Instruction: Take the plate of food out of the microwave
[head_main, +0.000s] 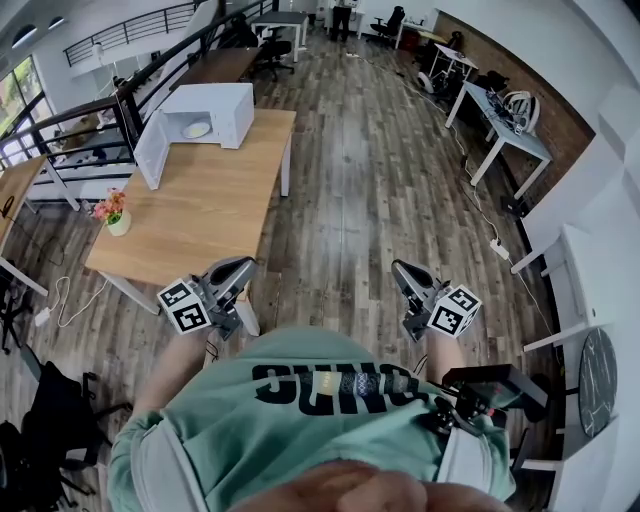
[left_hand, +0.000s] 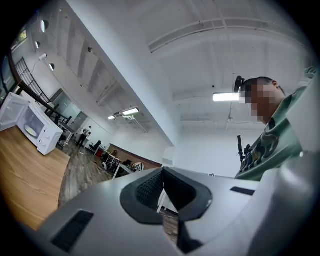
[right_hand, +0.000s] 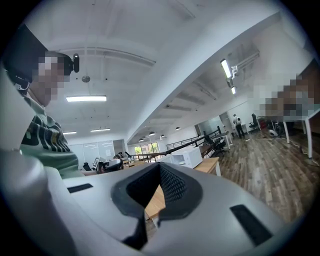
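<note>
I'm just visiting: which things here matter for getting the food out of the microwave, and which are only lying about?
For the job: microwave, door open; plate of food inside it; left tongs and right tongs, both shut and empty.
Lying about: potted flowers; office chair; white desk.

Wooden table (head_main: 205, 215) bears an open microwave (head_main: 218, 108) and flower pot (head_main: 118, 222)

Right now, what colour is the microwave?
The microwave is white; the head view shows it best.
</note>
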